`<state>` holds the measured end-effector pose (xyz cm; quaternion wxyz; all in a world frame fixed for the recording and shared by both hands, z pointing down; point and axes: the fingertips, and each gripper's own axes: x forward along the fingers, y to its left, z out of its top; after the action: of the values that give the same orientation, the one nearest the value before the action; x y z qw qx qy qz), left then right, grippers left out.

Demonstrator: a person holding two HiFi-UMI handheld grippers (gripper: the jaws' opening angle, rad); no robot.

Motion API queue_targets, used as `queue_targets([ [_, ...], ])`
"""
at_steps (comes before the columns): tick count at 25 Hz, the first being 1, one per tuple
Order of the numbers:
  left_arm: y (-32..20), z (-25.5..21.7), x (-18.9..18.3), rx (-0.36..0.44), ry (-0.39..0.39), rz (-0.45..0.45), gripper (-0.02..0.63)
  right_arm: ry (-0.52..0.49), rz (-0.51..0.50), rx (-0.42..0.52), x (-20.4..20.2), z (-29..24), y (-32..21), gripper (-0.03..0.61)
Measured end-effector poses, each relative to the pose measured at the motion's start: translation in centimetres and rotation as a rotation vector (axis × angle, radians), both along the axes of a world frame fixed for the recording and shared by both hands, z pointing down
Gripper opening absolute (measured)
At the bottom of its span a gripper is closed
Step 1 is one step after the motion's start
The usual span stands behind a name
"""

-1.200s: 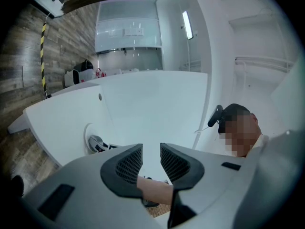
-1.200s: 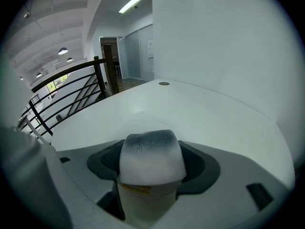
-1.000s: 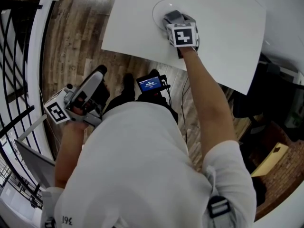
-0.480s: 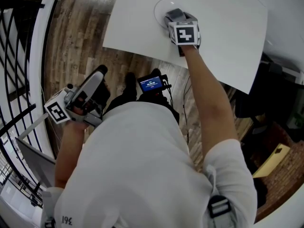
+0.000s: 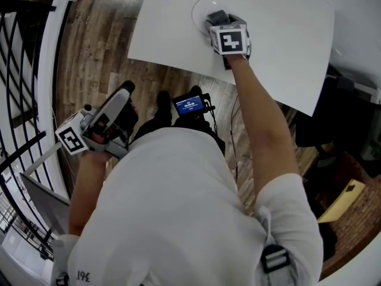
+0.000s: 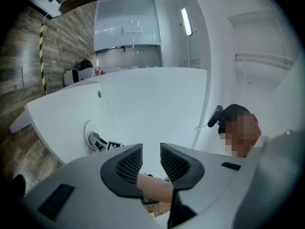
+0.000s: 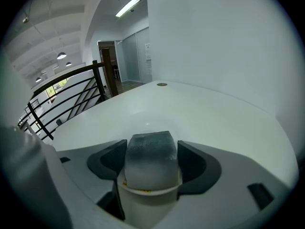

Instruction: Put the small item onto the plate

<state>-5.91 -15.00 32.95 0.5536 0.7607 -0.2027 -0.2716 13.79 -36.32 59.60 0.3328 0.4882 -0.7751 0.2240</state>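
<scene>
Tongs on the right [image 7: 151,151] are clenching the small item [image 7: 149,163] at the plate [image 5: 199,8], while left tongs [image 6: 151,157] are hanging parted, off the surface [image 5: 286,40].

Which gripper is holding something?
The right gripper: its jaws are shut on the small item, at the plate. The left gripper is open and empty.

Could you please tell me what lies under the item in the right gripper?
The white plate on the table lies beneath the item. The right gripper and item cover the plate's near part, so contact cannot be seen.
</scene>
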Motion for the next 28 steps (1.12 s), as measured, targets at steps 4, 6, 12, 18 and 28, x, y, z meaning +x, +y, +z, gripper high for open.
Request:
queue_targets([
  [4, 0.0, -0.1, 0.3, 0.001, 0.001, 0.006, 0.115, -0.018, -0.013, -0.015, -0.3, 0.1, 0.2, 0.325],
  [6, 0.1, -0.1, 0.4, 0.001, 0.001, 0.008, 0.115, 0.0, -0.008, -0.003, 0.1, -0.1, 0.1, 0.325],
  [12, 0.3, 0.0, 0.5, 0.005, 0.002, 0.013, 0.115, 0.011, -0.004, -0.001, 0.6, -0.2, 0.2, 0.325],
  [18, 0.1, -0.2, 0.4, 0.008, 0.011, 0.023, 0.115, 0.002, 0.007, -0.025, 0.7, -0.4, 0.8, 0.325],
  [28, 0.1, -0.3, 0.5, 0.019, 0.021, 0.043, 0.115, 0.005, 0.046, 0.016, 1.6, -2.1, 0.8, 0.325],
])
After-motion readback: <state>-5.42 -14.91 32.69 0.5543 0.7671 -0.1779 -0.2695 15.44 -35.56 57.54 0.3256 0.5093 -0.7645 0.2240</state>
